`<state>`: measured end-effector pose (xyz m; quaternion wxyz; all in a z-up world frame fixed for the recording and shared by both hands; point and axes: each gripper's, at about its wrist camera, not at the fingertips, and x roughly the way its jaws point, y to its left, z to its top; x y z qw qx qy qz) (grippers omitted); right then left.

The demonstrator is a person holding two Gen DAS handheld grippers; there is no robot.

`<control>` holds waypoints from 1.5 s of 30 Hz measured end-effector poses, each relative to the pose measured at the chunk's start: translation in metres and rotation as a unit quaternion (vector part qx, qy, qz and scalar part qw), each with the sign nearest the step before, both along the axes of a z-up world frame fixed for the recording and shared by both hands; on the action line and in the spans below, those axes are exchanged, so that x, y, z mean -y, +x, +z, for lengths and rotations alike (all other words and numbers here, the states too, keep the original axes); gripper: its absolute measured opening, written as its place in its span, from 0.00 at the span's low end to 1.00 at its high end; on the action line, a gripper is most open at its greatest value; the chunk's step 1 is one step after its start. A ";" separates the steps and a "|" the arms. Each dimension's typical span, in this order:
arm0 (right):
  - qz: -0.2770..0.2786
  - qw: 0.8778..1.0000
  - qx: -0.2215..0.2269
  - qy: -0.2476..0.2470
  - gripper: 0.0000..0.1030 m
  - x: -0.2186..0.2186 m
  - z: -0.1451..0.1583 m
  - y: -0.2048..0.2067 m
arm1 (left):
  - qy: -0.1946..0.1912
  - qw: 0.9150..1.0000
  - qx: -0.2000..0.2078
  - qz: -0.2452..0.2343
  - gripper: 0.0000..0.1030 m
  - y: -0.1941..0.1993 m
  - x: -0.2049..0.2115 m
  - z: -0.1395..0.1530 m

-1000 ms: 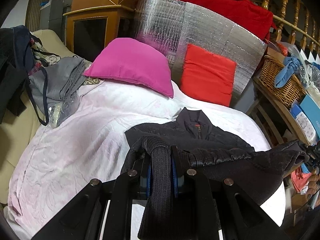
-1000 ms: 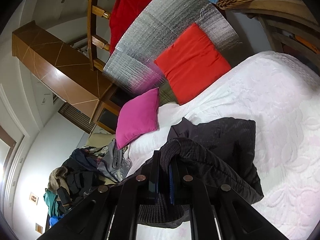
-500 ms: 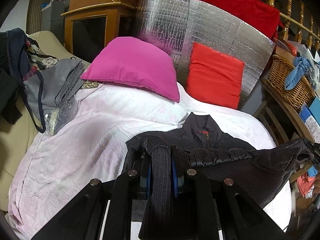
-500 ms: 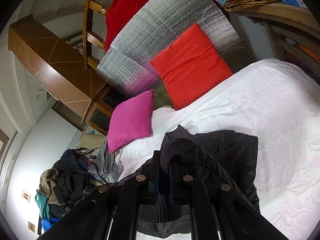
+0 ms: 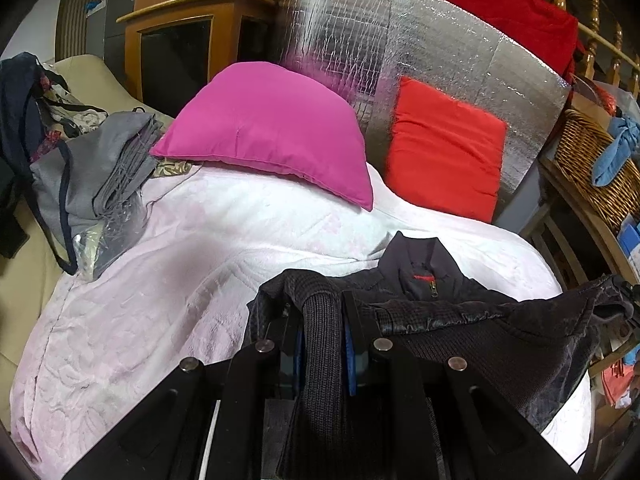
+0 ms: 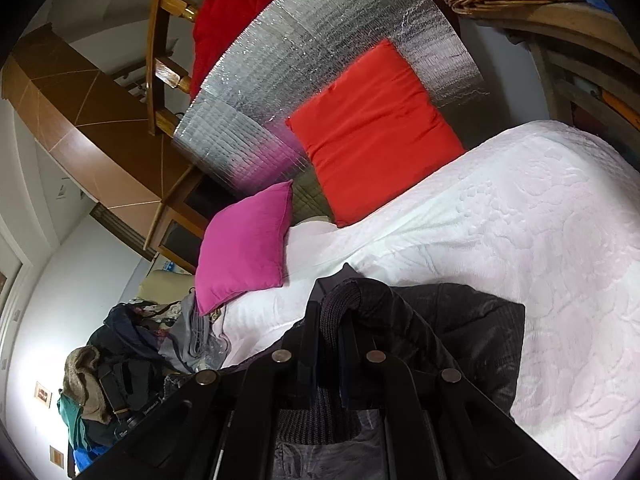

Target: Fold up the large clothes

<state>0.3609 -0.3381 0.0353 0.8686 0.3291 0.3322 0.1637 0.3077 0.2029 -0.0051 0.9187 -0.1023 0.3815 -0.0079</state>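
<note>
A black quilted jacket (image 5: 472, 312) lies partly on the white bedspread (image 5: 160, 280), its collar and zip facing the pillows. My left gripper (image 5: 322, 320) is shut on the jacket's ribbed knit hem, which hangs over and between the fingers. The lifted hem stretches to the right toward the other gripper at the frame's edge. In the right wrist view my right gripper (image 6: 332, 320) is shut on the ribbed edge of the same jacket (image 6: 472, 320), whose body drapes down onto the bedspread (image 6: 520, 220).
A magenta pillow (image 5: 272, 132) and a red cushion (image 5: 444, 152) lean against a silver foil panel (image 5: 400, 48) at the bed's head. Grey clothes and bags (image 5: 92, 168) pile at the left edge. A wicker basket (image 5: 592, 160) sits on a wooden shelf right.
Both grippers have moved toward the head of the bed with the jacket hem held; pillows and foil panel appear closer and the jacket's collar sits lower in view.
</note>
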 end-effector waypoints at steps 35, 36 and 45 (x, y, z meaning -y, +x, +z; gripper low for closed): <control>-0.021 0.997 -0.063 -0.036 0.07 -0.003 -0.073 0.097 | 0.071 0.996 -0.047 0.010 0.17 0.093 0.025 -0.074; -0.021 0.997 -0.065 -0.039 0.07 -0.003 -0.074 0.098 | 0.070 0.996 -0.049 0.010 0.17 0.094 0.025 -0.075; -0.025 0.995 -0.081 -0.058 0.07 -0.007 -0.086 0.111 | 0.068 0.995 -0.065 0.015 0.17 0.109 0.026 -0.090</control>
